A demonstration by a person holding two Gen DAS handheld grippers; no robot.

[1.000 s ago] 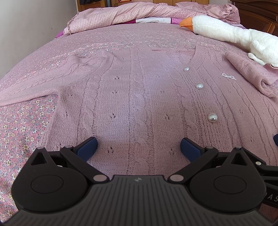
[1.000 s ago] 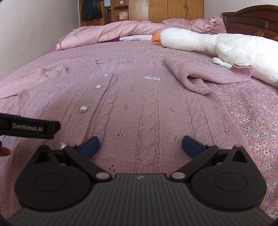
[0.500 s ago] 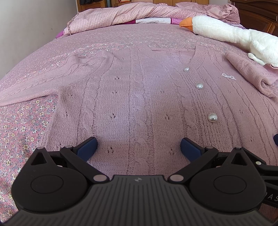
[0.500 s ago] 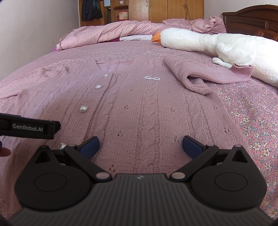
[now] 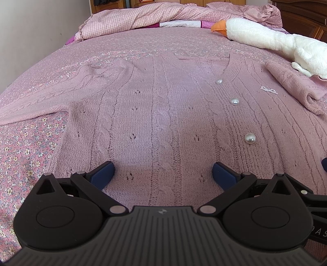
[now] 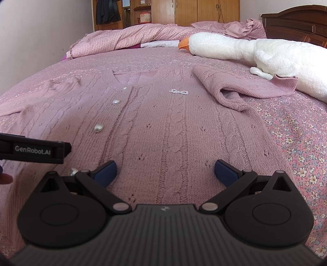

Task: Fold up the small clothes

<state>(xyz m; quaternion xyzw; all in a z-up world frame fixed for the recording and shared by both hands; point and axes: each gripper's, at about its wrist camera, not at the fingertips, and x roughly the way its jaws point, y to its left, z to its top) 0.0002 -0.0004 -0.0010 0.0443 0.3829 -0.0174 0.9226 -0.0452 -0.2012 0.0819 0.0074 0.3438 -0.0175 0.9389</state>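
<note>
A pink cable-knit cardigan [image 5: 163,114] lies face up and spread flat on the bed, straight ahead of both pairs of tongs and running under them at its hem. The left tongs [image 5: 163,174] stand wide and empty over the lower left panel; the right tongs [image 6: 165,170] stand just as wide and empty over the lower right panel, with the body of the left tool showing at their left edge. The knit looks soft, limp and fairly light, with no stiffness of its own, so it should drape and sag wherever it is lifted and will probably stretch if pulled by one point. The open stitch offers good grip and little slip. The pearl buttons [image 5: 250,138] down the placket, right of the left tongs, and the small pearl bow [image 6: 178,92] ahead of the right tongs are hard and likely to snag or pop, so they are best avoided. Sensible holds are the hem corners near each pair of tongs, or the sleeves: the left sleeve [image 5: 36,106] trails out flat to the far left, while the right sleeve [image 6: 235,90] is already doubled back ahead and to the right, its cuff touching a white plush goose [image 6: 255,49]. The floral bedspread [image 6: 296,147] is soft and yielding, so pinching down will sink in. A rumpled checked quilt [image 5: 153,18], wooden wardrobes and a dark headboard lie beyond.
</note>
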